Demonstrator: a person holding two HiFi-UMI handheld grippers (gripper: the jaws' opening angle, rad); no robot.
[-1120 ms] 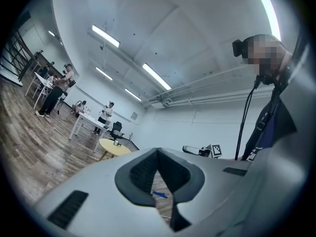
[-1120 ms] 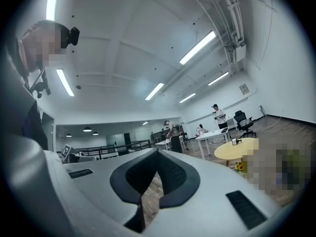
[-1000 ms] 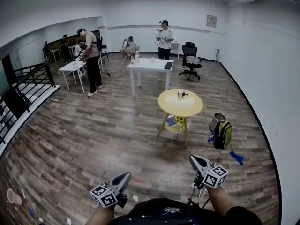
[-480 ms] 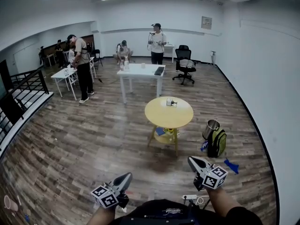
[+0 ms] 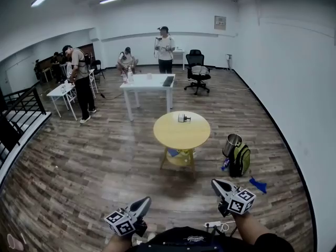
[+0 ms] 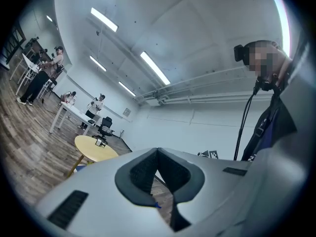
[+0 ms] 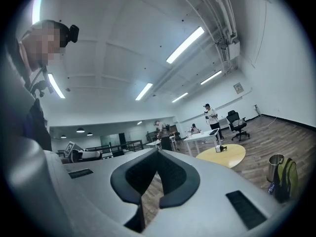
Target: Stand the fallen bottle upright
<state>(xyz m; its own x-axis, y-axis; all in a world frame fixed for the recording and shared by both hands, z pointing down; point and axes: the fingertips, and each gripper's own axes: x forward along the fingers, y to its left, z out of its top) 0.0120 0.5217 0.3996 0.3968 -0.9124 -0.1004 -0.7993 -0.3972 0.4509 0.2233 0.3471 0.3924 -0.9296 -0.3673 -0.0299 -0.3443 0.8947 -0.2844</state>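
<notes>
A small pale bottle-like object lies on its side on the round yellow table, a few steps ahead of me. My left gripper is low at the bottom left, shut and empty. Level with it, my right gripper also has its jaws together with nothing in them. Both point toward the table, far short of it. The left gripper view shows the table and the object beyond the shut jaws. The right gripper view shows the table and object past its closed jaws.
A green backpack with a metal cup stands on the floor right of the yellow table. A blue scrap and a power strip lie near my feet. Behind are a white table, an office chair and several people.
The whole view has advanced toward the yellow table, which now sits nearer and more to the left. Both grippers keep their place at the bottom of the view, still shut.
</notes>
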